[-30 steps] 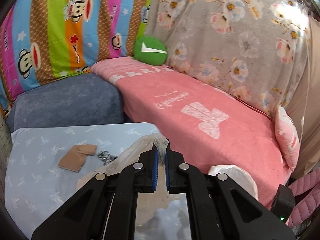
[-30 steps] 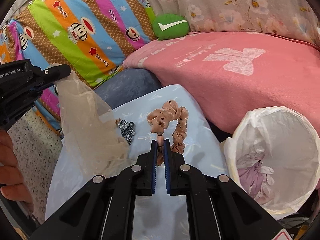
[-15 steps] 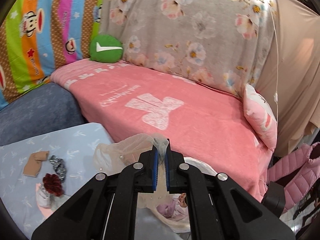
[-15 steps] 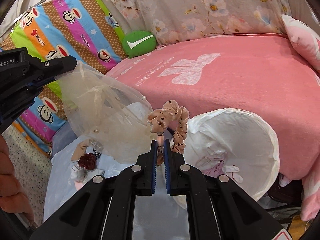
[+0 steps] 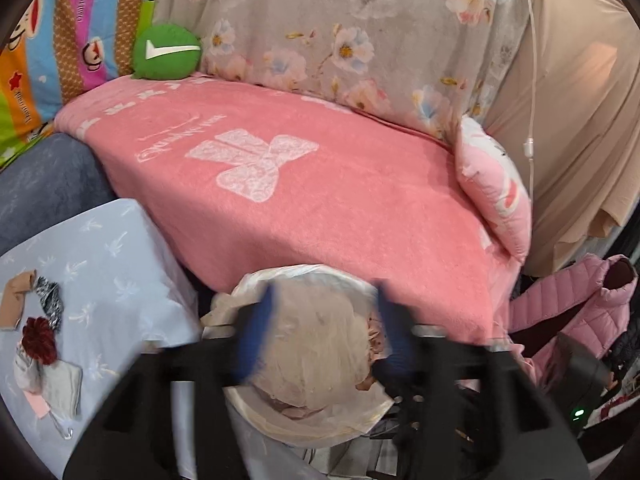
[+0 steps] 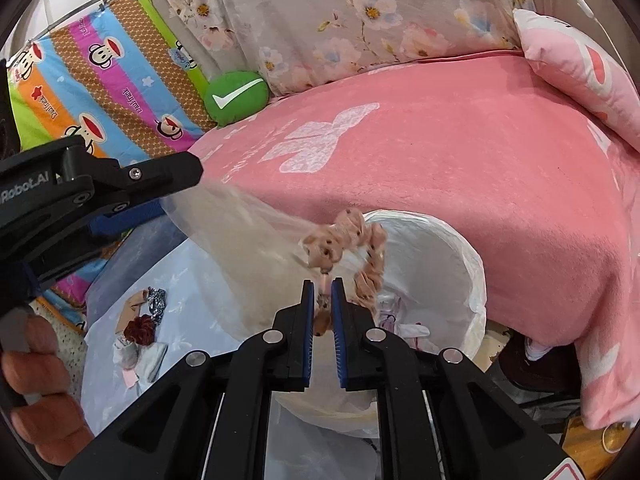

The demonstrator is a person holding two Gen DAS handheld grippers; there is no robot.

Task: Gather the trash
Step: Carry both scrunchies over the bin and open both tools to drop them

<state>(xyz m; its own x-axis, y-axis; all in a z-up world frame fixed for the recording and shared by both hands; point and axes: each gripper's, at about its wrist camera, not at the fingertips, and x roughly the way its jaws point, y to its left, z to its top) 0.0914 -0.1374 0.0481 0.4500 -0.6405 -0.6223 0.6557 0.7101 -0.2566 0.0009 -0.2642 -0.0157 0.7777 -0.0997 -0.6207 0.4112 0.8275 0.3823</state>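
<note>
Over the bin [image 6: 460, 248] right now: my left gripper [image 5: 324, 332] has its jaws spread wide, and the sheer plastic bag [image 5: 316, 344] sags just under them into the white liner. My right gripper [image 6: 321, 300] is nipped on the peach scrunchie [image 6: 352, 240], dangling above the rim, not yet dropped. Some pale scraps already lie inside the bin. On the blue table [image 5: 120, 256], I judge more work: a red scrunchie [image 5: 38, 338], a tan scrap [image 5: 16, 300] and crumpled bits remain.
</note>
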